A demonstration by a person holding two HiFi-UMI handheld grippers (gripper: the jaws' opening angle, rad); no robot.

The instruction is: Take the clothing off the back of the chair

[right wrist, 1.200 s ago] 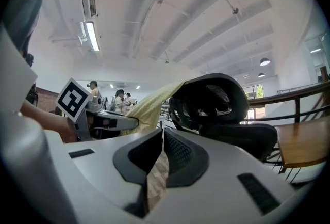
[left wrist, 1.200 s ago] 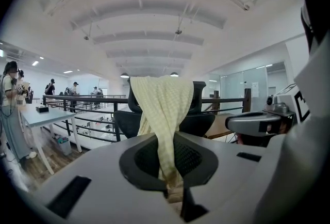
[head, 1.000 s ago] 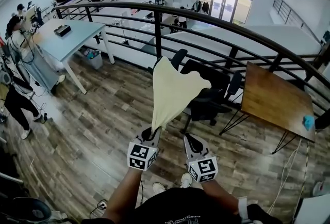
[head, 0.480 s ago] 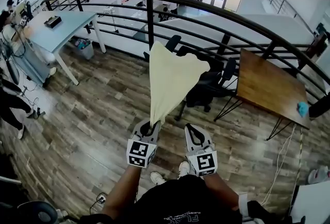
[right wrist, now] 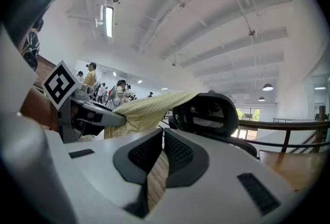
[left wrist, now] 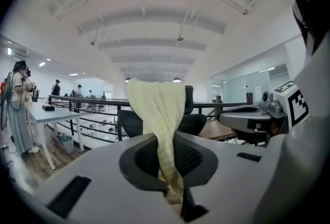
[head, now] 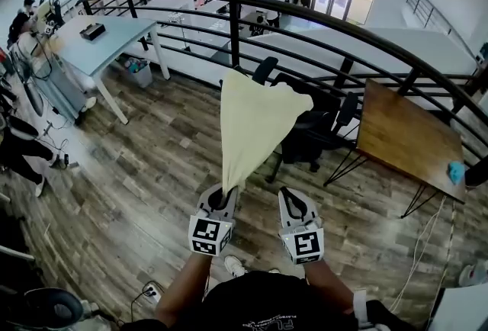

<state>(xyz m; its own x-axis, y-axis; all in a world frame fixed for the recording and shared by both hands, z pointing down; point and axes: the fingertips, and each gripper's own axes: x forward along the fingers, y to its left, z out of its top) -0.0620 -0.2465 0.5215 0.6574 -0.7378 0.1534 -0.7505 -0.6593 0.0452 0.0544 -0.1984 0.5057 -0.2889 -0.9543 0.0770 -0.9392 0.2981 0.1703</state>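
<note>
Clothing, a pale-yellow knit, stretches as a taut triangle off the black chair; the left gripper pinches its bunched tip. The right gripper has its jaws together, empty.

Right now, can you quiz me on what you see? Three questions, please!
1. True or false: the right gripper holds the cloth.
2. The cloth runs from the left gripper up to: A the chair, B the railing, C the white table.
3. Fill in: a blue thing lies on the ___ table.

Key: 1 false, its jaws are shut and empty. 2 A. 3 wooden.
</note>
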